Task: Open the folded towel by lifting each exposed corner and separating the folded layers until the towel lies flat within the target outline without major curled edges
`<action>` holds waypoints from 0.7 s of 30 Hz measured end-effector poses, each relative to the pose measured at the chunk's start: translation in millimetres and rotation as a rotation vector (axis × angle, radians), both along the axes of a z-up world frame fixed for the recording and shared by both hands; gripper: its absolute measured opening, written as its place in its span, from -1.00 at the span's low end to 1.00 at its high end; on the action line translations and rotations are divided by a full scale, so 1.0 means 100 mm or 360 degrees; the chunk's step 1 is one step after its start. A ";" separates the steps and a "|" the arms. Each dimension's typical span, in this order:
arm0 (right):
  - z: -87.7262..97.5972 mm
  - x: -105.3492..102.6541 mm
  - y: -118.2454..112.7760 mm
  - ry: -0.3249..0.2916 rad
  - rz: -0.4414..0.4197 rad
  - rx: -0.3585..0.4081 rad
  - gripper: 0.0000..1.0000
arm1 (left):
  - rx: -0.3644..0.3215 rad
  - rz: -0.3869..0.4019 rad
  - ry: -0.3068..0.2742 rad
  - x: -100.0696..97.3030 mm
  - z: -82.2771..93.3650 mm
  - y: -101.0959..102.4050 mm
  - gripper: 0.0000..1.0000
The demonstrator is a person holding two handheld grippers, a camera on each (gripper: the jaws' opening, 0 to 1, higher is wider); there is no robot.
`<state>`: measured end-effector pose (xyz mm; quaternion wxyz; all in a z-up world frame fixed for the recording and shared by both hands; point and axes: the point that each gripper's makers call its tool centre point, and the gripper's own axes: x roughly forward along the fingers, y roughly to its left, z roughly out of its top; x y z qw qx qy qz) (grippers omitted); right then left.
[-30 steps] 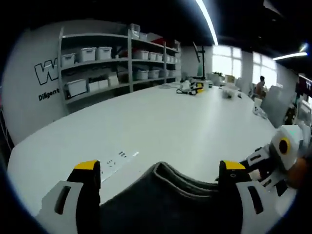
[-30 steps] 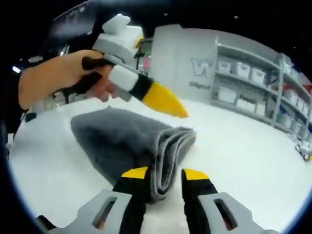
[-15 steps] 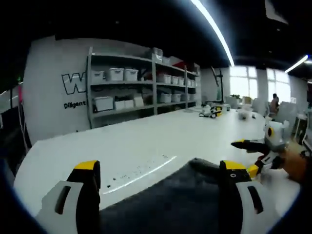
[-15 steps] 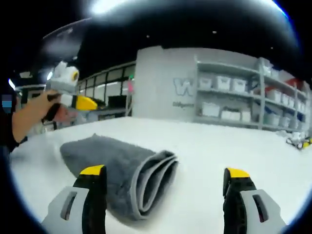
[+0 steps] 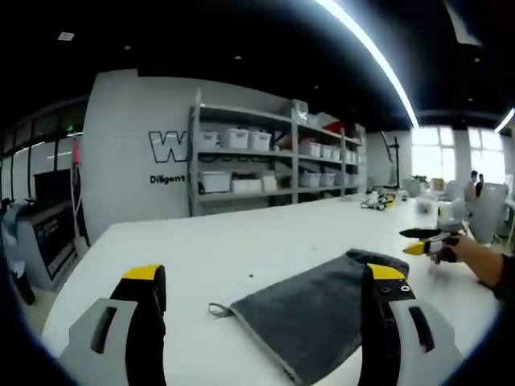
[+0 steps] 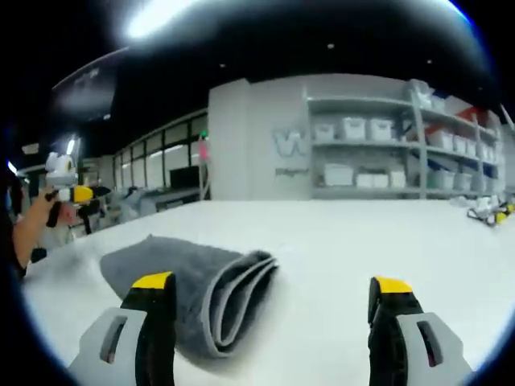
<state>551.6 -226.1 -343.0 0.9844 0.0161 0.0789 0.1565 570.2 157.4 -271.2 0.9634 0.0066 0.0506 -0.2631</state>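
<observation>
Grey towel [image 5: 322,310] is back down on the white surface [image 5: 265,241], untouched by either tool, still folded. A second ago my right tool [image 6: 273,322] had its jaws nearly together over the folded edge and my left tool [image 5: 261,322] was right over the cloth; now both have backed away and both sets of jaws stand wide apart with nothing between them. So no corner got lifted. I read this as a release and reset, with unfolding not really begun.

Right gripper view: towel [image 6: 193,277] sits low left, layered fold end facing me, touching nothing but the surface. I make out roughly three or four stacked layers at that end, exact count unclear. Left gripper view: same towel from the other side, flat top, small loop tag sticking out at its near corner.

Counts: one towel, two tools, one surface. I can't see any target outline around the towel from here.

Next grab should probably go for the top layer's corner at the open end, not the whole stack.
</observation>
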 end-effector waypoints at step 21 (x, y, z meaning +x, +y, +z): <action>-0.15 -0.21 0.24 0.0133 0.0095 0.0066 1.00 | 0.0045 -0.0138 0.0354 -0.31 -1.05 -0.18 0.76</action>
